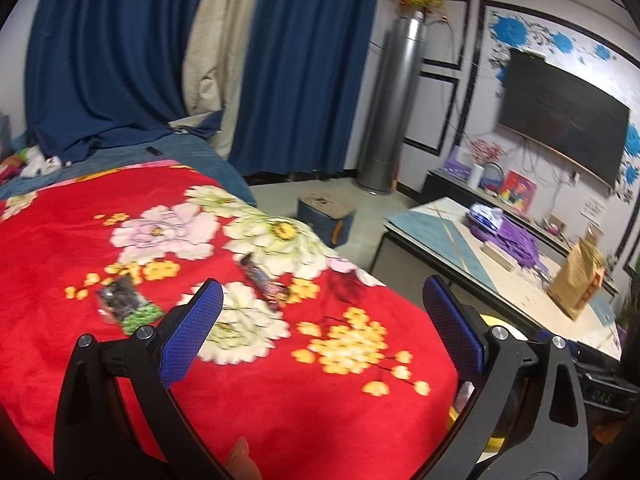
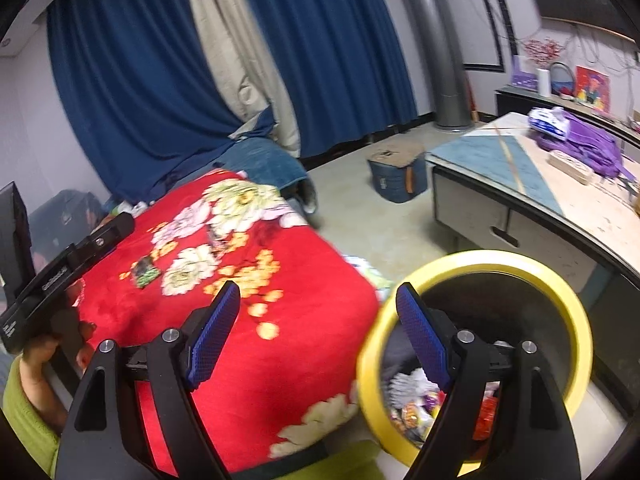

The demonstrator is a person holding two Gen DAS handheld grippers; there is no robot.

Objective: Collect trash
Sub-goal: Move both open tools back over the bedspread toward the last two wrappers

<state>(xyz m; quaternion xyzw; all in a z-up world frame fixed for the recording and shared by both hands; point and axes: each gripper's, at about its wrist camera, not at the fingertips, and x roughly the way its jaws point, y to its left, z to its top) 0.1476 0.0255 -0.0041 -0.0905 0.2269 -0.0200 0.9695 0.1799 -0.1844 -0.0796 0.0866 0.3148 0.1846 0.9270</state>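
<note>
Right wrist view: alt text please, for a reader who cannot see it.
The open right gripper hangs empty between a red floral blanket with two dark snack wrappers and a yellow-rimmed bin holding trash. At left, a hand holds the left gripper's black body.

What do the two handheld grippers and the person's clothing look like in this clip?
Both the left gripper and the right gripper have black plastic frames with silver pivot screws and blue, textured finger pads. The left gripper's black body carries small white lettering. The person wears a yellow-green sleeve.
</note>
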